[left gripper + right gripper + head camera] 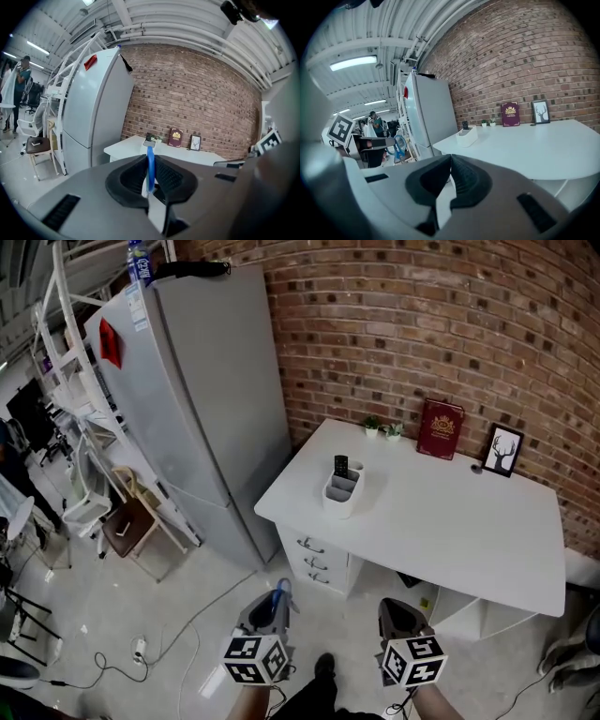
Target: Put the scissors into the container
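Observation:
Blue-handled scissors stand upright between the pads of my left gripper, which is shut on them; their handles also show in the right gripper view. My right gripper is shut with nothing in it. Both grippers hang low over the floor, in front of the white desk. The white container stands on the desk's left part, with a dark remote-like thing upright in it. It also appears far off in the right gripper view as the container.
A grey fridge stands left of the desk against the brick wall. On the desk's far edge are two small plants, a red book and a framed picture. Drawers sit under the desk. Cables lie on the floor.

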`<move>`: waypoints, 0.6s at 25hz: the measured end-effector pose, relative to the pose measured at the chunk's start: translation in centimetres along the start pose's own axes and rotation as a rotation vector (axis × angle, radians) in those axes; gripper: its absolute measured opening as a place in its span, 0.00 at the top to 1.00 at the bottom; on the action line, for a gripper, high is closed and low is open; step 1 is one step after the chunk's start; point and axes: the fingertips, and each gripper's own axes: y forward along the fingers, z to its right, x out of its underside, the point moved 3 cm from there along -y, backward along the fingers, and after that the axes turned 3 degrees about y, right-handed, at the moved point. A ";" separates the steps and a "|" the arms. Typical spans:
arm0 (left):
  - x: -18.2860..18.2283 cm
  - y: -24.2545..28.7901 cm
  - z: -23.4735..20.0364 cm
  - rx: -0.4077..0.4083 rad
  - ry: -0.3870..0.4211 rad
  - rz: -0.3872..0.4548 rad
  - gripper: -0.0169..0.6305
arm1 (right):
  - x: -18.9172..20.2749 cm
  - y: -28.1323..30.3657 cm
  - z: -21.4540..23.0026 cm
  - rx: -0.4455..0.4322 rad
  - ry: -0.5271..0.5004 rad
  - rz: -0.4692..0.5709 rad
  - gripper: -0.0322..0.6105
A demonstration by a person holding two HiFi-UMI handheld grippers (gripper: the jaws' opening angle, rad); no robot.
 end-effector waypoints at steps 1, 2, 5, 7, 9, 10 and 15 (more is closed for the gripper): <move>-0.6 1.1 -0.5 0.006 0.001 0.003 0.91 | -0.7 1.1 0.2 0.005 0.002 0.005 0.95; -1.1 2.2 -0.9 0.013 0.002 0.004 0.91 | -1.3 2.1 0.4 0.011 0.005 0.008 0.95; -2.4 5.0 -2.2 0.031 0.012 0.004 0.91 | -2.6 4.7 0.7 0.024 0.010 0.006 0.95; -3.4 6.8 -3.1 0.042 0.019 0.011 0.91 | -3.5 6.5 0.8 0.028 0.010 0.009 0.95; -4.3 8.6 -3.9 0.052 0.022 0.017 0.91 | -4.2 8.1 0.9 0.035 0.010 0.010 0.95; -4.7 9.4 -4.3 0.059 0.023 0.018 0.91 | -4.5 8.7 1.0 0.041 0.011 0.009 0.95; -6.2 12.6 -5.5 0.093 0.027 0.020 0.91 | -6.1 11.4 1.5 0.070 0.017 0.019 0.95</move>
